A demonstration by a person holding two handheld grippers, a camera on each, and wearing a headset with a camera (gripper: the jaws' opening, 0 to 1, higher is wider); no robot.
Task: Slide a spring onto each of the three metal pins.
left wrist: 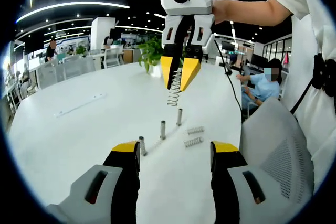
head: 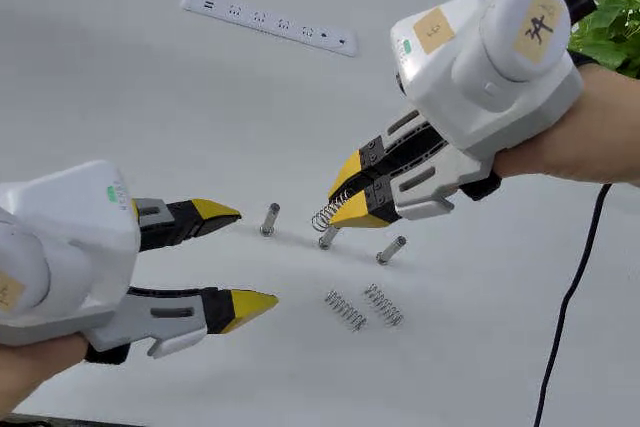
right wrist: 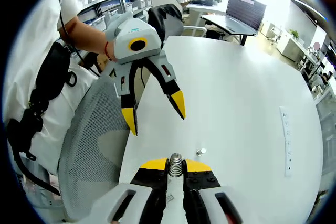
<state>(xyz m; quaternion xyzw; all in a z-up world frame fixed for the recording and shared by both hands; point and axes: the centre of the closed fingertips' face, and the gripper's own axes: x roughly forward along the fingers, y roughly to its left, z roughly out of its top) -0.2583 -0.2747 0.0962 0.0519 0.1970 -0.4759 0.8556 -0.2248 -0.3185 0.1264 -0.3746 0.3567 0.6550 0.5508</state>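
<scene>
On the white table (head: 150, 97) 3 pins (head: 269, 219) stand in a row, bare, with 2 springs (head: 345, 310) lying loose beside them. My right claw (head: 340, 209) is clenched on a 3rd spring (head: 328, 213), which hangs just above the pins. My left claw (head: 255, 257) hovers near, jaws spread, holding nothing.

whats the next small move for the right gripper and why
Probably nudge the right gripper down, lining its spring over the middle pin. The spring's free end hangs just above and beside that upright pin, which looks bare.
</scene>
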